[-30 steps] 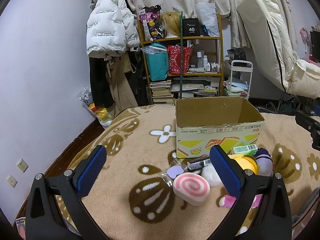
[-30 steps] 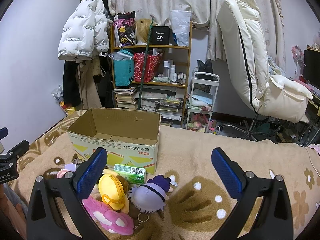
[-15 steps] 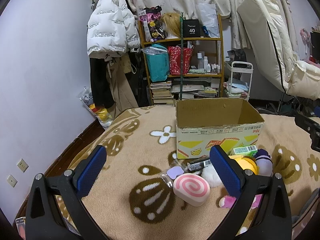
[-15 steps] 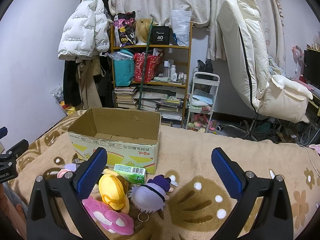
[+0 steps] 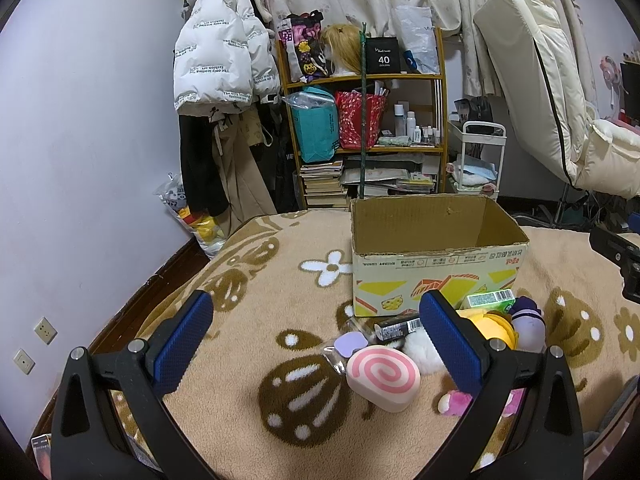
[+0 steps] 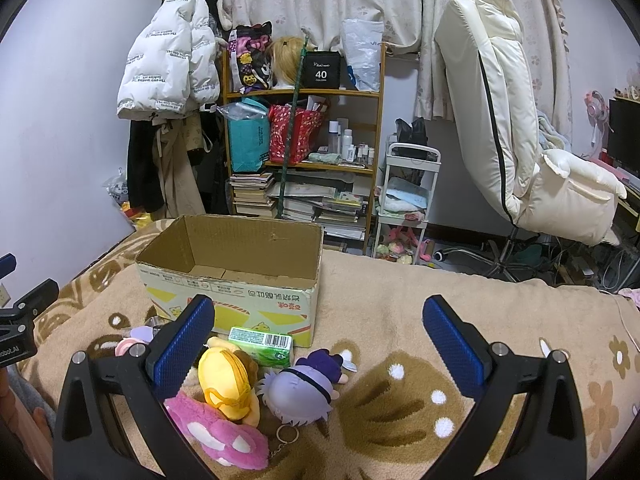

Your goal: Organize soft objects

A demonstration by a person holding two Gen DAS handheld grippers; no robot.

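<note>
An open cardboard box is seen standing on a beige blanket patterned with brown and white flowers, and its inside appears bare in the right wrist view. A cluster of soft things is gathered just in front of the box's near wall. A pink swirl cushion is placed at the left of the cluster, with a small lilac piece in a clear wrapper beside it and a dark barcoded packet near the box's foot. A green tissue pack is laid touching the box wall. In front of it a yellow plush is seen lying beside a purple-haired doll with a keyring, and a pink paw plush is laid nearest the camera. The left gripper is held above the blanket with its blue-padded jaws spread wide, nothing being gripped; the swirl cushion is framed just inside its right finger. The right gripper is likewise held with jaws spread apart and empty, the yellow plush and doll being framed between its fingers. A cluttered shelf and a white reclined chair are seen behind.
</note>
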